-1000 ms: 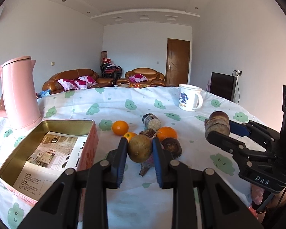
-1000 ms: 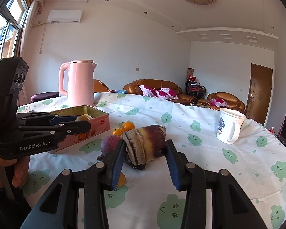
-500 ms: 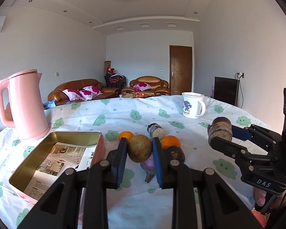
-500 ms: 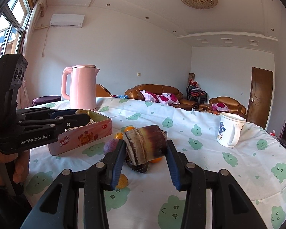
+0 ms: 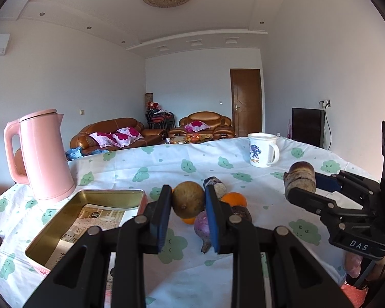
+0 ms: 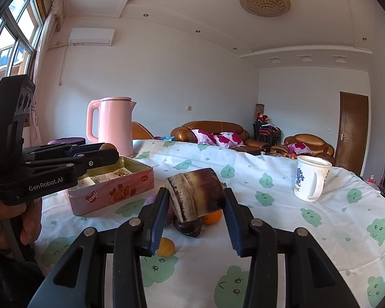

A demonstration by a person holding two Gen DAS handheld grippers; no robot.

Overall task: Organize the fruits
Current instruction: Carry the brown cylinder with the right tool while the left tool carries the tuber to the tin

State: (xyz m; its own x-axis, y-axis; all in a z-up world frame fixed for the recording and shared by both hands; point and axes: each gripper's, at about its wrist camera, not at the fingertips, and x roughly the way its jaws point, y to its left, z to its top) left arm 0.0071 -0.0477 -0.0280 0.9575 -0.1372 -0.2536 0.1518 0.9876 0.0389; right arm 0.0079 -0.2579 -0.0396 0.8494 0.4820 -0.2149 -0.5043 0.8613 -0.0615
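Your left tongs (image 5: pixel 188 202) grip a round brown fruit (image 5: pixel 188 199), right tongs (image 6: pixel 195 200) a striped cane stub (image 6: pixel 194 194); the pink rectangular tin (image 6: pixel 110 192) holds no fruit yet, and oranges (image 5: pixel 234 199) lie beside it.

Kettle (image 5: pixel 42 154) behind tin (image 5: pixel 89 220)

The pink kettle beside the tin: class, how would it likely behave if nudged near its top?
The pink kettle stands tall and narrow, so a high push may tip it. Its smooth sides look slippery. Whether it is full cannot be seen, so its weight is uncertain.
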